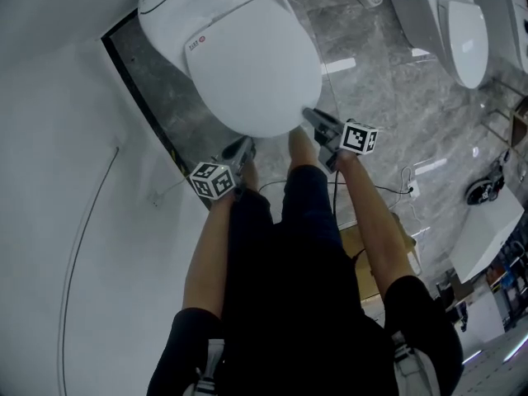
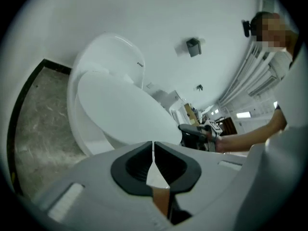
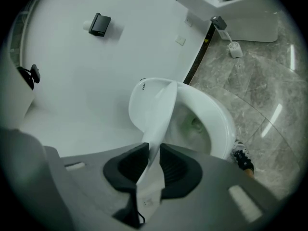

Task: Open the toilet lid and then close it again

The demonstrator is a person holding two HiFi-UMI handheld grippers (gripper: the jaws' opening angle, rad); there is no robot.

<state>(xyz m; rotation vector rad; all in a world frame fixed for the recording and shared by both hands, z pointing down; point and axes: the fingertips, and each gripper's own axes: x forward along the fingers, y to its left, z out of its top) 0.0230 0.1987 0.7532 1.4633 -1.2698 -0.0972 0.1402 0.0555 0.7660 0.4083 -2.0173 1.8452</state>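
White oval plastic toilet lid (image 1: 256, 64) stood partly raised over the white ceramic bowl (image 3: 214, 121), its front edge pinched between the fingers of the right gripper (image 3: 153, 153). The left gripper (image 2: 154, 146) had its fingers closed together on nothing, just beside the rim. Opening looked underway; next the lid would need swinging up and back.

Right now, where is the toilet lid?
In the head view the toilet lid sits top centre, partly raised over the bowl, its front edge pinched in the right tongs, with the left tongs just beside that edge.

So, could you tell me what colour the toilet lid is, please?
The oval toilet lid is plain glossy white, clearest in the head view.
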